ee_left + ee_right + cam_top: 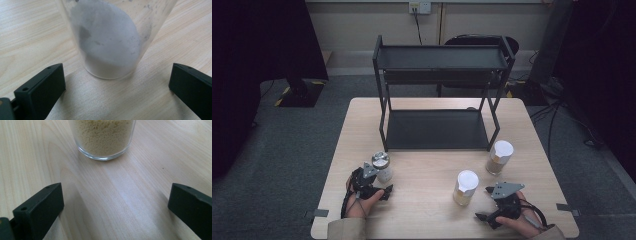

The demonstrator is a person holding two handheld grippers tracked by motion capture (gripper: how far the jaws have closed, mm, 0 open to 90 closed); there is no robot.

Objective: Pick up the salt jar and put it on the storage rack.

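A black two-tier shelf rack (439,95) stands on the wooden table (422,210).

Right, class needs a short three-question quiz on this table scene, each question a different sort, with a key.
1. True or false: the left gripper is shut on the metal-lidded jar.
2. How many jars stand on the table?
3. Which jar does the right gripper face? A) the white-lidded jar of yellow grains B) the white-lidded jar near the shelf rack C) the metal-lidded jar

Key
1. False: in the left gripper view its jaws stand wide apart, the jar of white powder just ahead of them, untouched.
2. Three.
3. A. The right gripper view shows yellow grains ahead of its open jaws.
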